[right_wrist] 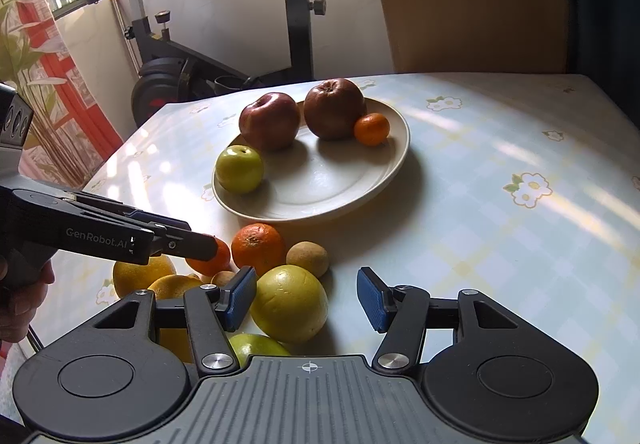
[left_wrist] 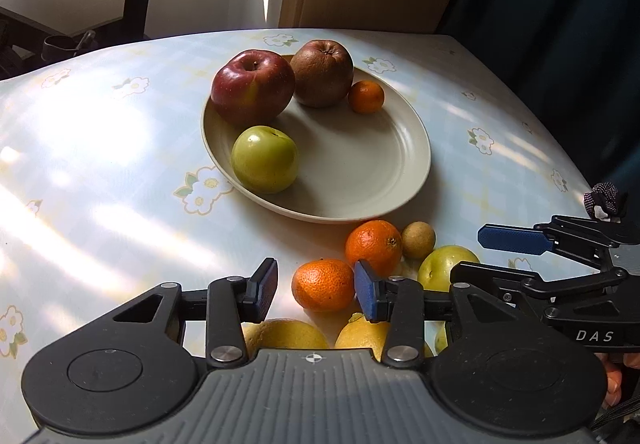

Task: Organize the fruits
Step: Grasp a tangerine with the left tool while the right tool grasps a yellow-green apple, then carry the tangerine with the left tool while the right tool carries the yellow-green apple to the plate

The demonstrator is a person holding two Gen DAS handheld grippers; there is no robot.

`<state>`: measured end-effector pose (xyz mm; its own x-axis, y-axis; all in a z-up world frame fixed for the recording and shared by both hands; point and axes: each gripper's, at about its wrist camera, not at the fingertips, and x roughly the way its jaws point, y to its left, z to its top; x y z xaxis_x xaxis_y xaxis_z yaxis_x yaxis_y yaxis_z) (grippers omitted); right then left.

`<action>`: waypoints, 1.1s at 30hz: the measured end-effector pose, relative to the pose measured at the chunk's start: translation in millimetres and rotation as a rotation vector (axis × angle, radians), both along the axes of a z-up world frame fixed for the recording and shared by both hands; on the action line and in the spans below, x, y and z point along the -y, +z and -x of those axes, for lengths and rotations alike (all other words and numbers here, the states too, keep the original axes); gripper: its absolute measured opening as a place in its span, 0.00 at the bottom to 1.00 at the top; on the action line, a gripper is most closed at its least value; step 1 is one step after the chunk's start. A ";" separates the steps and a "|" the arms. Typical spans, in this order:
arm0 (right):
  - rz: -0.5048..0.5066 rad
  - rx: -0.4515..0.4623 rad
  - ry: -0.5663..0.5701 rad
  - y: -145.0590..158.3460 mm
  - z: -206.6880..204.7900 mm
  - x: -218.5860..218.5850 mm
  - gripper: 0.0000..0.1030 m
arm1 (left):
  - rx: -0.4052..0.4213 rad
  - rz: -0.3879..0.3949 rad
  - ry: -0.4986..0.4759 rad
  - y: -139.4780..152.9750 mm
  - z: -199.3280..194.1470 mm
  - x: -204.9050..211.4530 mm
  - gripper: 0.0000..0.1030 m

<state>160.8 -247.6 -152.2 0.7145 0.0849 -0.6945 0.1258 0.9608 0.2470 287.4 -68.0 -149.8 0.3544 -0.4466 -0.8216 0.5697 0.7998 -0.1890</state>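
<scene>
We straddle the near mandarin (left_wrist: 323, 285) with the open left hand-held gripper (left_wrist: 316, 290); squeeze gently at mid-height, then lift toward the plate (left_wrist: 360, 179); the right hand-held gripper (right_wrist: 307, 298) waits open.

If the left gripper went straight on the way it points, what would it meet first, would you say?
Most likely the nearer orange, which lies between the open jaws of the left gripper already. Beyond it stands the plate. Depth is hard to judge.

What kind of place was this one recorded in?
Likely a home room: a table with a floral tablecloth, an exercise bike by a curtained window, and a plate of fruit.
</scene>
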 end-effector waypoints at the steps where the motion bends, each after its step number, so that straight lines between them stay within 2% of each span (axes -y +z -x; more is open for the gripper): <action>1: -0.001 0.000 0.000 -0.1 -0.1 0.2 0.51 | -0.023 0.003 0.007 -0.5 -3.1 -2.3 0.48; 4: -0.008 0.000 0.001 -0.1 0.3 1.3 0.51 | -0.076 0.016 0.001 -3.3 -8.5 -5.0 0.48; 8: -0.010 0.000 0.001 -0.1 0.3 1.6 0.51 | -0.084 -0.006 -0.019 -9.0 -9.7 -2.4 0.48; 13: -0.009 -0.001 0.001 -0.3 0.4 1.2 0.51 | -0.103 0.005 -0.025 -13.1 -11.3 -1.5 0.47; 14: -0.010 -0.001 0.001 -0.4 0.4 1.0 0.51 | -0.102 0.006 -0.030 -12.8 -11.1 -1.6 0.46; 15: -0.011 -0.001 0.001 -0.3 0.2 0.6 0.51 | -0.099 0.005 -0.038 -12.3 -10.7 -1.6 0.39; 17: -0.011 -0.001 0.001 -0.2 0.3 0.0 0.51 | -0.099 0.011 -0.043 -11.1 -10.8 -2.5 0.38; 24: -0.011 -0.001 0.000 -0.5 0.3 -1.1 0.51 | -0.076 0.061 0.054 -0.7 -21.3 -20.8 0.37; 29: -0.011 -0.001 -0.002 -0.6 0.4 -1.8 0.51 | -0.054 0.048 0.162 -0.2 -38.8 -39.2 0.37; 33: -0.004 -0.005 0.005 -0.8 -0.7 -3.3 0.51 | -0.043 0.024 0.209 -5.5 -44.9 -50.5 0.37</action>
